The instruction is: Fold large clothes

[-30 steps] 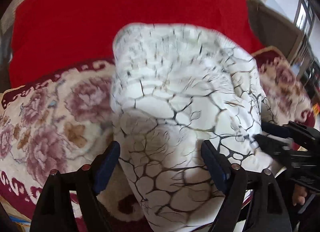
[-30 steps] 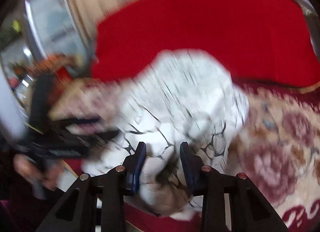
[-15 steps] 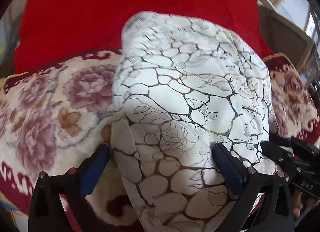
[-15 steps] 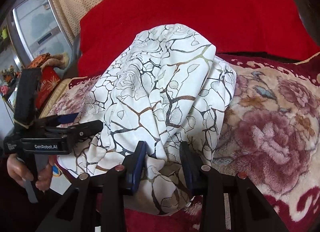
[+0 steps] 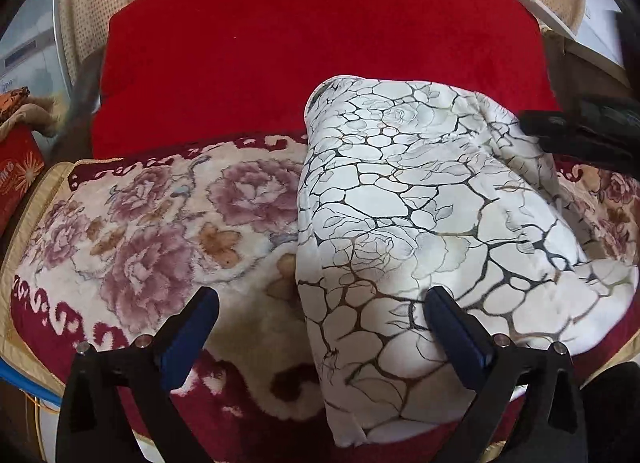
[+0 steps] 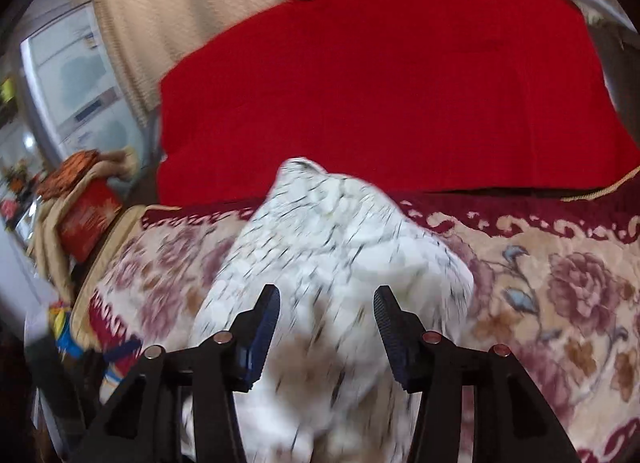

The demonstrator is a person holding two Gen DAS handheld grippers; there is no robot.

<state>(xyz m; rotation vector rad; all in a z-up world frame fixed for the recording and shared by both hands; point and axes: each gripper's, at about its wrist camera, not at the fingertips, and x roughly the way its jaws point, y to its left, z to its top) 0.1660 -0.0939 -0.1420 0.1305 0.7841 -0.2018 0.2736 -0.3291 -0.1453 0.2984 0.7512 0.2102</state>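
A white garment (image 5: 420,203) with a black and gold crackle print lies folded in a thick bundle on the floral blanket (image 5: 160,231). My left gripper (image 5: 324,323) stands wide open over the bundle's near left edge; its right finger (image 5: 456,335) hovers above the cloth and the left one above the blanket. In the blurred right wrist view, my right gripper (image 6: 327,319) has its jaws opening, with the garment (image 6: 332,247) under and between them but not pinched. The right gripper (image 5: 580,135) also shows as a black shape at the bundle's far right.
A red cushion back (image 5: 300,63) rises behind the blanket. A red box (image 6: 88,219) with cloth on it stands off the left end. Beige curtains (image 6: 160,3) hang behind. The blanket's left half (image 5: 120,263) carries nothing.
The right gripper let go of the fold it pinched and pulled up and back. The left gripper widened, then drew back and left, so the bundle now sits to its right.
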